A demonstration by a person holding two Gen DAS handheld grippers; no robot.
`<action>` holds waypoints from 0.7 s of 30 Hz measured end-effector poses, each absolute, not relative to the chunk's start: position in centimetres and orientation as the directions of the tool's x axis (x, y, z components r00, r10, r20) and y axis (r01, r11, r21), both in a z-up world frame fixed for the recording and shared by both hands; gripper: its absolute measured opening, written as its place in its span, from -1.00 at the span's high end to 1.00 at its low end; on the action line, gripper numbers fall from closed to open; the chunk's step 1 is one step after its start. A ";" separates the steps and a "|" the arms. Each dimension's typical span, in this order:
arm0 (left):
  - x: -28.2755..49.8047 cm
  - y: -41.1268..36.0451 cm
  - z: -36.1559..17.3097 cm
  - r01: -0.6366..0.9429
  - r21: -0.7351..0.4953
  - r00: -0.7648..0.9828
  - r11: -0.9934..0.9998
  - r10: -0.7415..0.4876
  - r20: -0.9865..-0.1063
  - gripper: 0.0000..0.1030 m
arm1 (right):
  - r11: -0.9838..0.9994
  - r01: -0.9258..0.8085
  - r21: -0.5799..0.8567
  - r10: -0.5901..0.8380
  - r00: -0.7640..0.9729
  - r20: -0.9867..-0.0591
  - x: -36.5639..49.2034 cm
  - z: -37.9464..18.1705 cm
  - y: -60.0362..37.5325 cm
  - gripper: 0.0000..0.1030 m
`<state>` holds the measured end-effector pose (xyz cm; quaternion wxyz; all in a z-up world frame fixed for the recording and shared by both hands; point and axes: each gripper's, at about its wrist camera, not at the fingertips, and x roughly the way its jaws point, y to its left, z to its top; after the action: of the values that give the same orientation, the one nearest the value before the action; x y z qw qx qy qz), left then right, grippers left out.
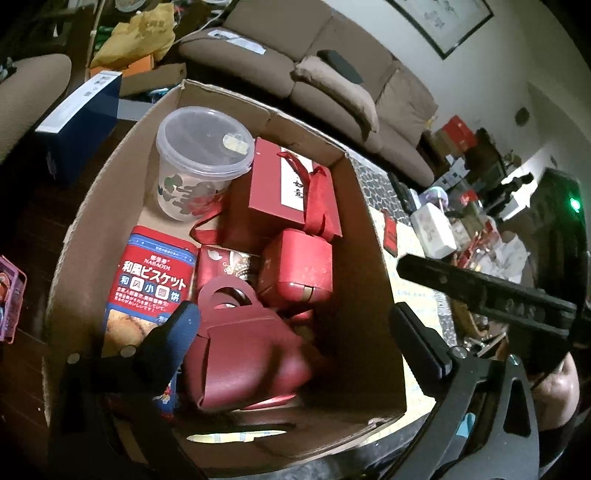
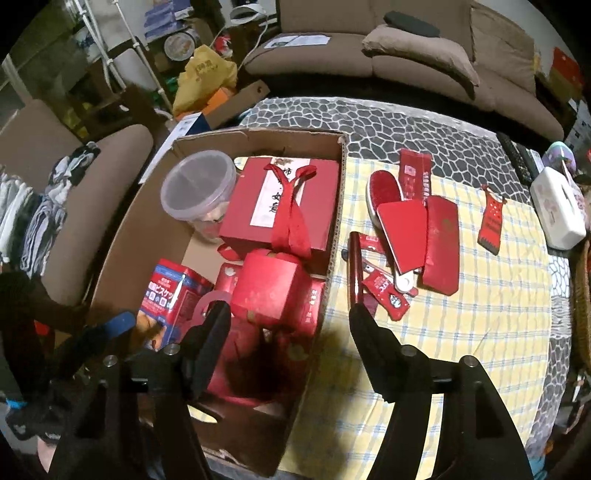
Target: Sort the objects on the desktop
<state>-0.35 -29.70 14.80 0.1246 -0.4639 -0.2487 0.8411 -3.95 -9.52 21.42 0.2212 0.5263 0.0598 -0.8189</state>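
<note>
A cardboard box [image 1: 373,266] [image 2: 332,236] holds a clear lidded tub [image 1: 201,162] [image 2: 197,188], a red ribboned gift box [image 1: 284,181] [image 2: 280,203], a biscuit tin [image 1: 151,284] [image 2: 173,295], a small red box [image 1: 299,269] [image 2: 269,288] and a dark red handled favour box [image 1: 243,347]. My left gripper [image 1: 295,325] is open over the box, the favour box lying between its fingers and blurred. My right gripper [image 2: 288,314] is open above the box's right wall. Red items lie on the checked cloth: a brush [image 2: 386,188], a red case [image 2: 441,243], packets [image 2: 384,291], a tag [image 2: 489,221].
A brown sofa [image 2: 406,55] stands behind the table and a brown chair [image 2: 92,184] to the left. A white tissue box [image 2: 557,210] sits at the table's right edge. A blue carton [image 1: 77,122] and a yellow bag [image 1: 136,33] lie beyond the box. The right gripper's finger [image 1: 480,291] crosses the left view.
</note>
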 end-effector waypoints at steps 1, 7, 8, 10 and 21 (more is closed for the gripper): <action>-0.8 -29.5 14.9 0.018 -0.538 -0.531 -0.843 0.448 -0.719 -0.99 | -0.893 0.428 0.136 -0.304 -0.354 -0.885 -3.7 21.6 -9.2 -0.33; -4.9 -27.0 14.1 -0.046 -0.512 -0.433 -0.858 0.479 -0.764 -0.83 | -0.893 0.410 0.183 -0.346 -0.367 -0.864 -3.2 21.8 -6.1 -0.33; -5.4 -26.5 13.9 -0.052 -0.487 -0.419 -0.872 0.462 -0.782 -0.80 | -0.893 0.404 0.197 -0.353 -0.361 -0.863 -3.2 21.5 -5.5 -0.33; -6.6 -25.6 13.1 -0.070 -0.451 -0.381 -0.890 0.442 -0.812 -0.72 | -0.893 0.396 0.214 -0.362 -0.349 -0.864 -3.3 20.9 -4.6 -0.33; -10.7 -25.9 8.2 0.049 -0.618 -0.226 -0.785 0.594 -0.772 -0.56 | -0.877 0.353 0.326 -0.435 -0.296 -0.850 -4.3 17.6 -0.9 -0.32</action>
<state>-10.72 -25.86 8.19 0.1852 -0.5940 -0.2706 0.7346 -4.28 -0.91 17.58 0.2447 0.5403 -0.0380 -0.8042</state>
